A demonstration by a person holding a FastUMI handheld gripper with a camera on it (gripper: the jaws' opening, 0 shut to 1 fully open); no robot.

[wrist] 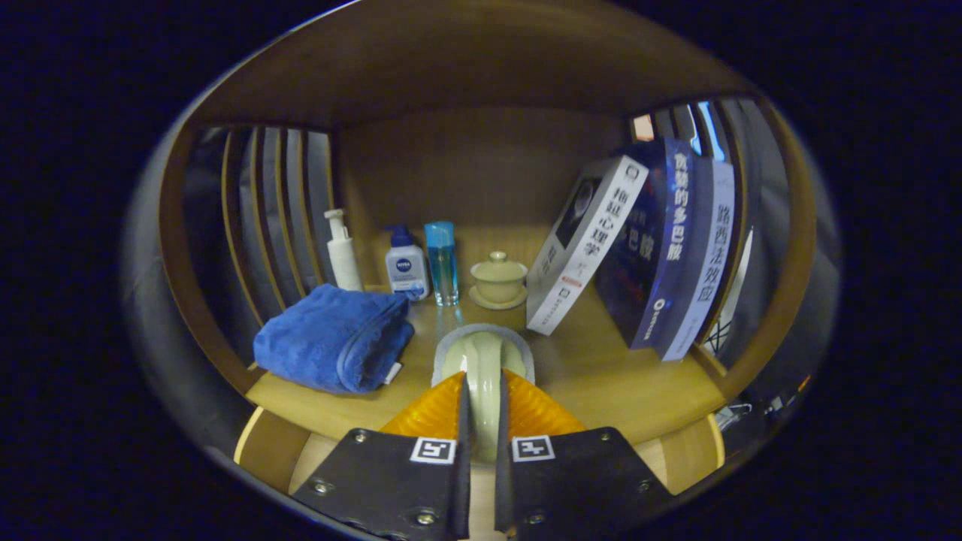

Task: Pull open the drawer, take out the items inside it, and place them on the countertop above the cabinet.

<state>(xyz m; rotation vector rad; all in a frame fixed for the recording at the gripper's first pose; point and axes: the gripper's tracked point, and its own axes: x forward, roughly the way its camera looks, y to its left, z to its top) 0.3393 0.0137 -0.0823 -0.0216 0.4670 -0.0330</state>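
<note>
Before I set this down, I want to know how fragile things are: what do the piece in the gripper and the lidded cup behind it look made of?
The pale green piece, clamped between the gripper fingers, looks like glazed ceramic: smooth, with soft highlights. The lidded cup on its saucer has the same pale glossy finish, so probably ceramic too, though plastic cannot be ruled out.

The tool (482, 409) has orange fingers (432, 412) and black plates with small black-and-white square marks. Both fingers press on a pale green cup (483, 359). The towel (331, 338) is bright blue. One bottle (343, 252) is white, one (406, 264) is white with a blue top, one (442, 261) is clear blue. The lidded bowl (499, 279) is pale green. The books (646, 248) are white and dark blue. The surface (601, 376) is light brown wood.
</note>
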